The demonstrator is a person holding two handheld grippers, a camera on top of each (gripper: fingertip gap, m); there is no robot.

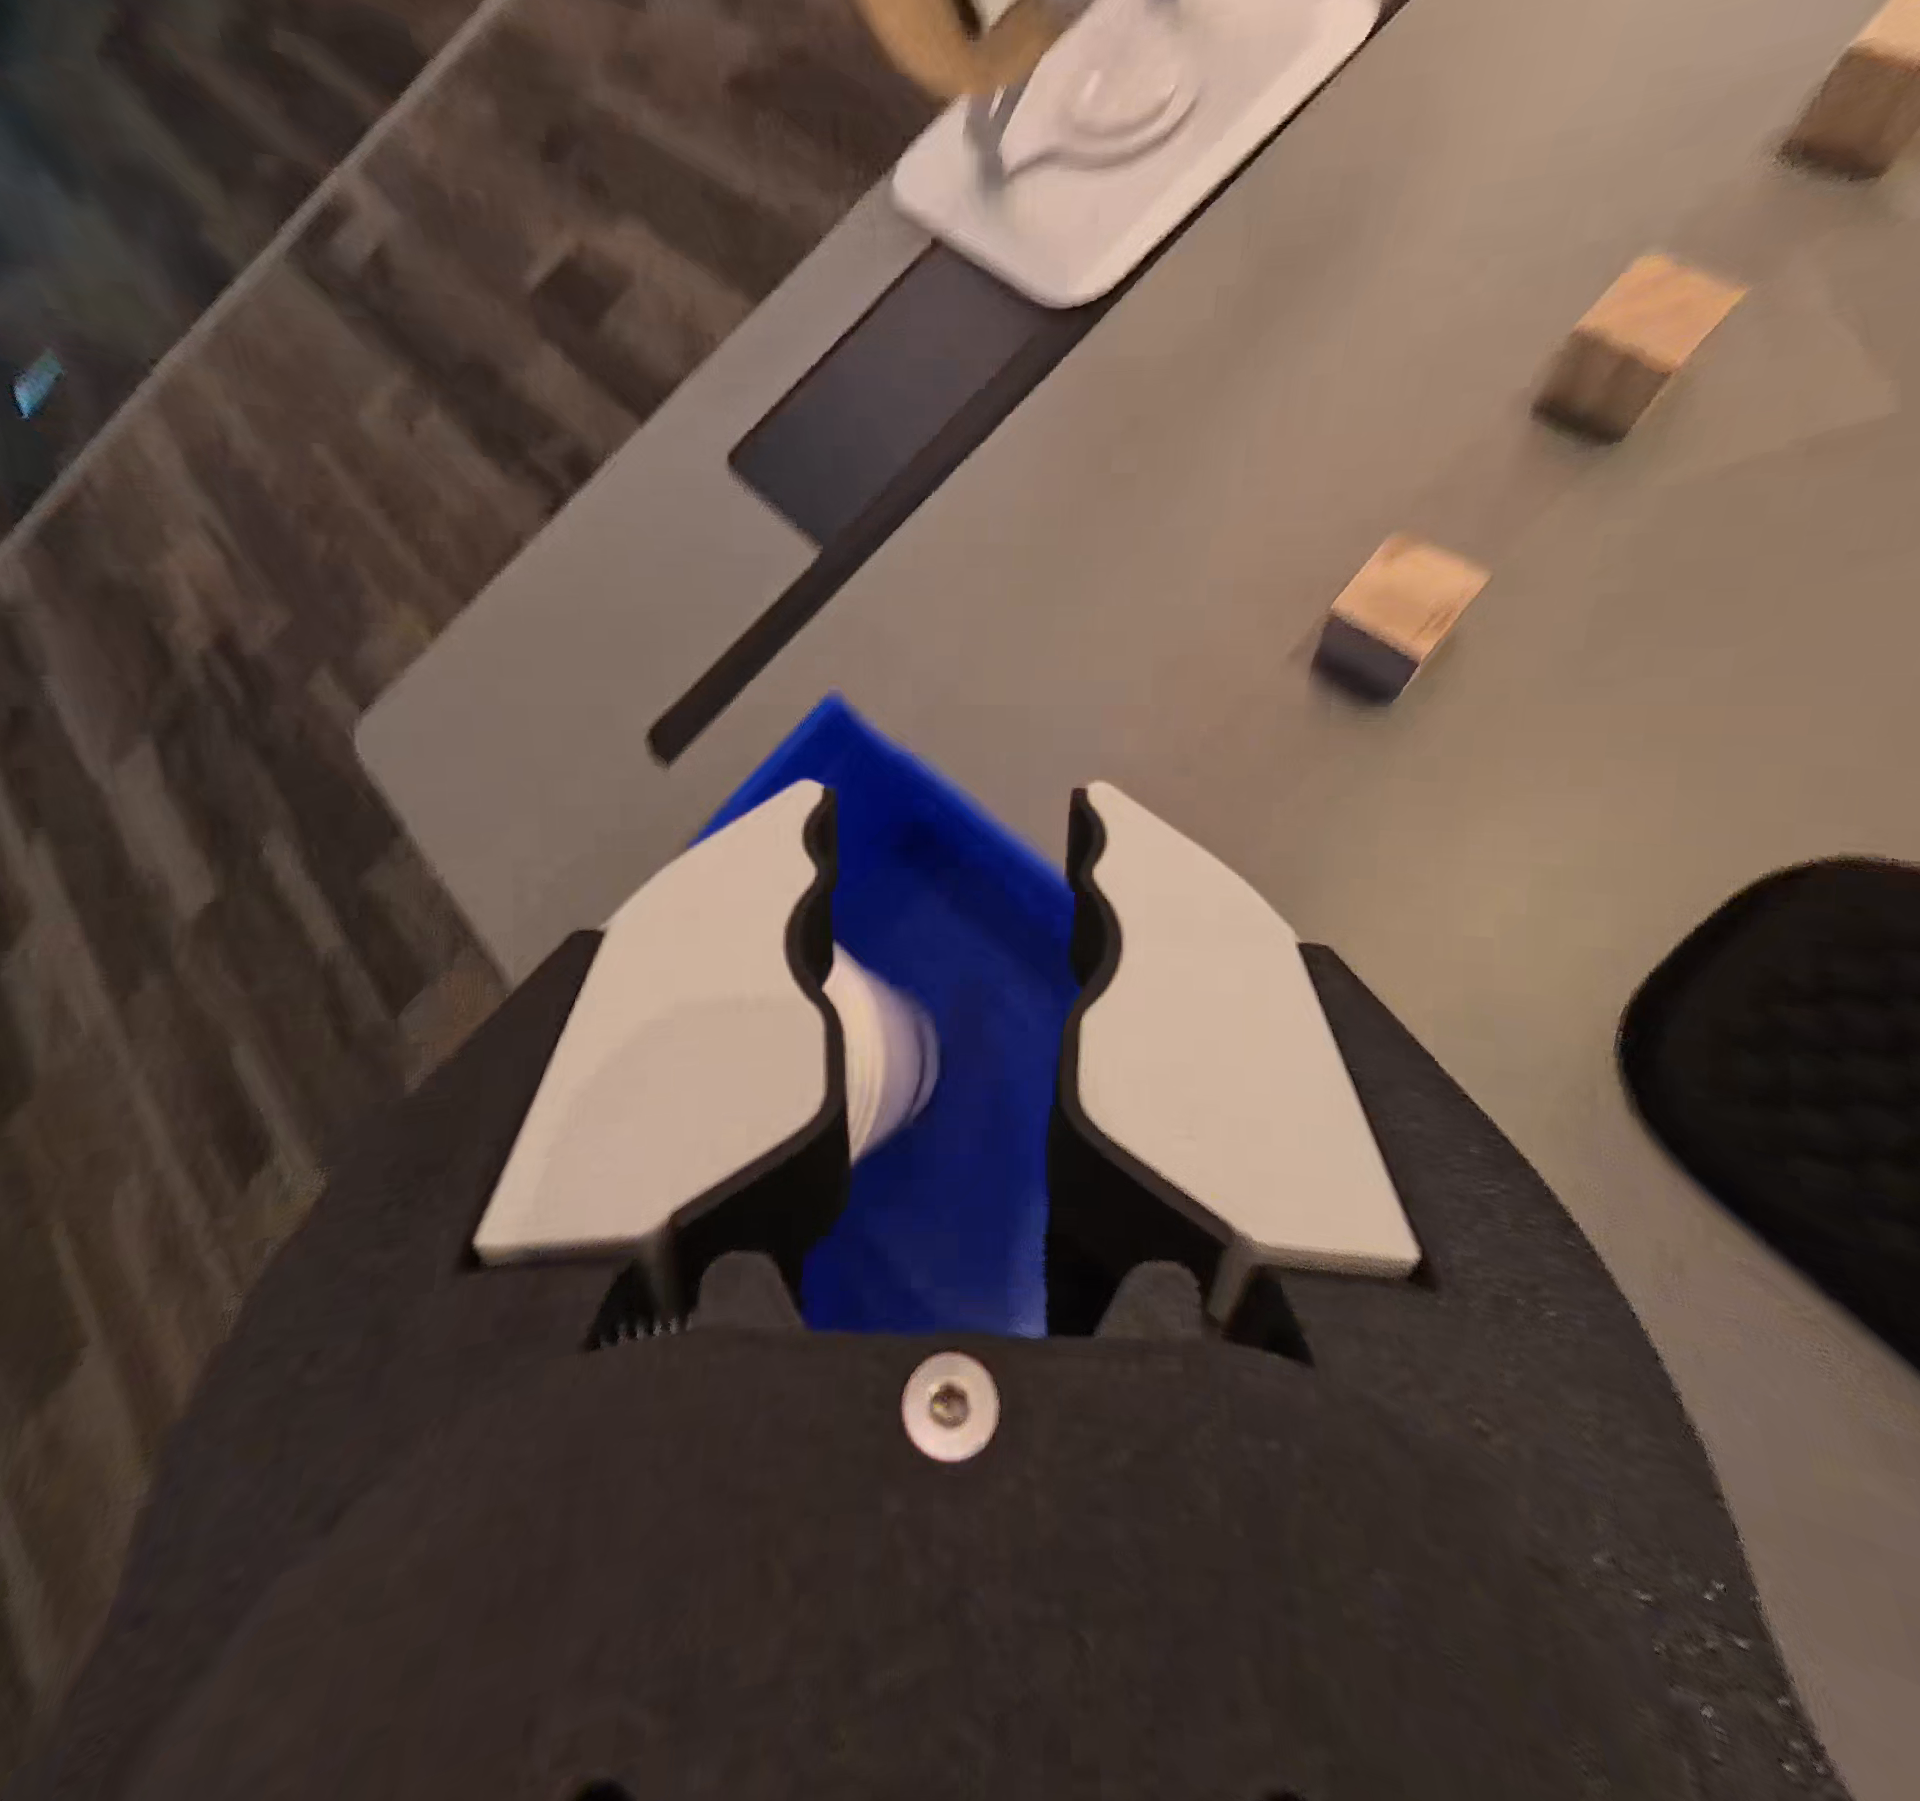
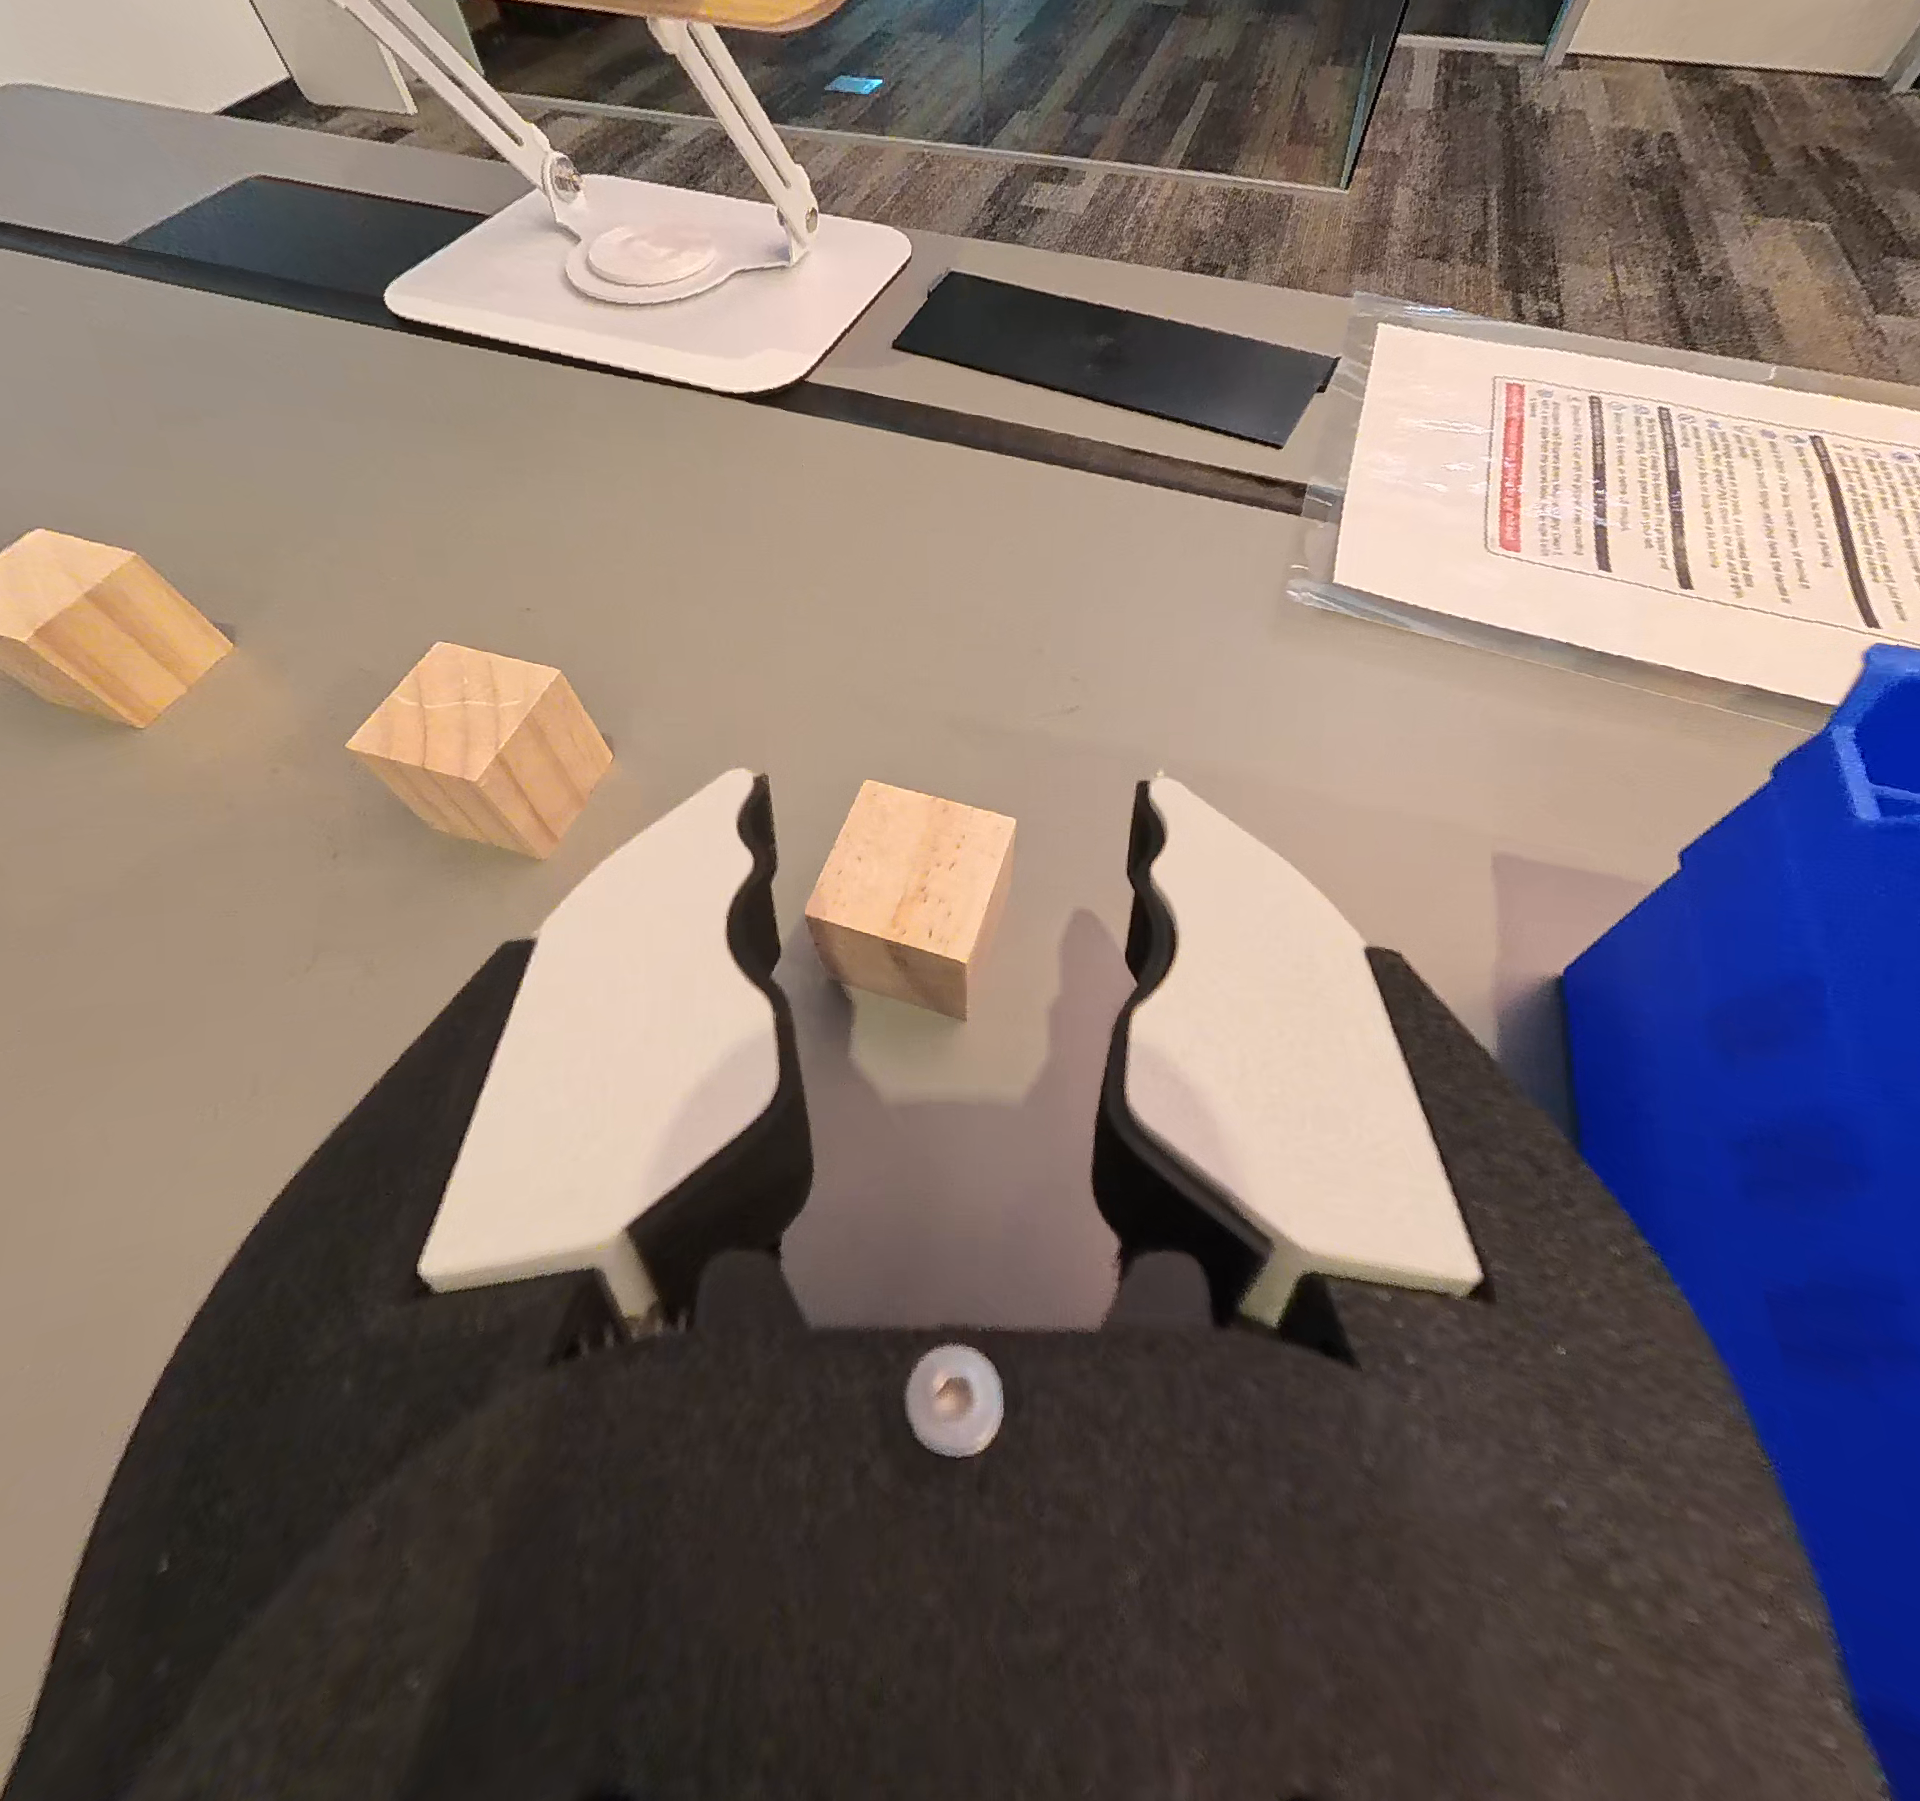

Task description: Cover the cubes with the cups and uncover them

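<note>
Three wooden cubes stand in a row on the grey table. My right gripper is open and low over the table, with the nearest cube between its fingertips and touching neither. The other two cubes lie to its left. My left gripper is tilted over a blue bin, jaws apart. A blurred white stack of cups sits by its left finger; I cannot tell if it is held. The cubes show at the right. The bin also stands right of my right gripper.
A white stand base carrying a wooden board is at the table's back edge, next to black inset plates. A printed sheet in a plastic sleeve lies at the back right. A black rounded body is at the right of the left wrist view. Carpet lies beyond the table edge.
</note>
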